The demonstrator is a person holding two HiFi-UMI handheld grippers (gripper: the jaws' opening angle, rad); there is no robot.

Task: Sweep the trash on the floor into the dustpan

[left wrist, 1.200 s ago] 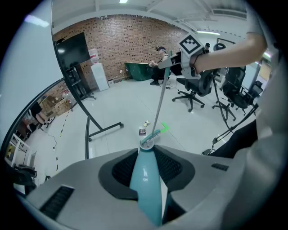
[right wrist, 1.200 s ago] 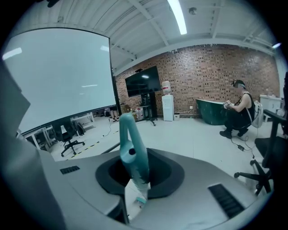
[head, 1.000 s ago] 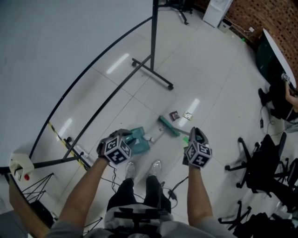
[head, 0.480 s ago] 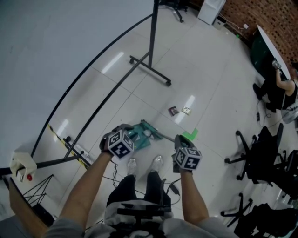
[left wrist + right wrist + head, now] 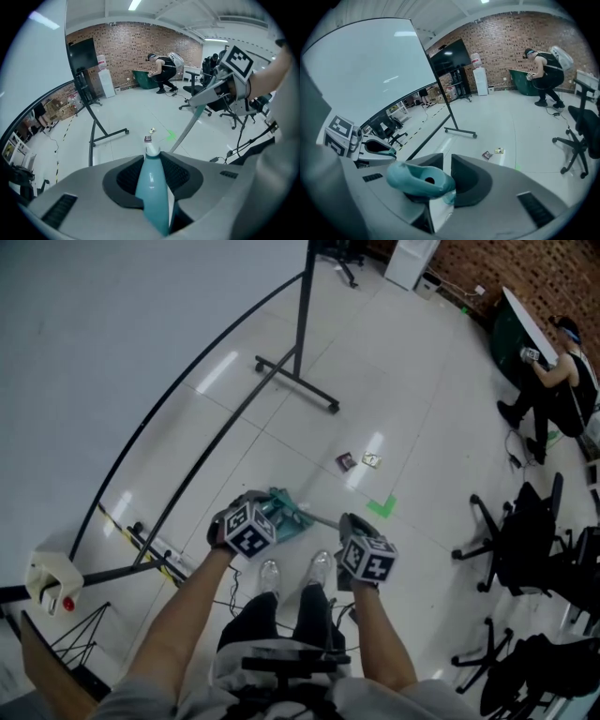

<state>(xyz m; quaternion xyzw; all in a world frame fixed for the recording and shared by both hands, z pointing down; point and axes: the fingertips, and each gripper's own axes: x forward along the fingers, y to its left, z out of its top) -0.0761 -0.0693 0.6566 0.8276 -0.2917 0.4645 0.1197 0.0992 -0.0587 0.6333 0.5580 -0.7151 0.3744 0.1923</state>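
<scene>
The trash, a dark packet [image 5: 347,461] and a pale packet [image 5: 372,460] just beside it, lies on the white floor [image 5: 412,381] exactly where it lay a second ago, well apart from the dustpan [image 5: 279,509]. What has changed is the broom [image 5: 187,129]: its head, out near the packets a second ago, now sits drawn in against the dustpan by the person's shoes [image 5: 267,575]. The stroke seems to have come home without them, so both are yet to be swept. They look small, flat and wrapper-like. The left gripper [image 5: 152,161] has its jaws clamped on the dustpan's teal handle. The right gripper [image 5: 440,180] has its jaws closed on the broom's teal handle end. A green tape mark [image 5: 381,506] lies near the packets.
</scene>
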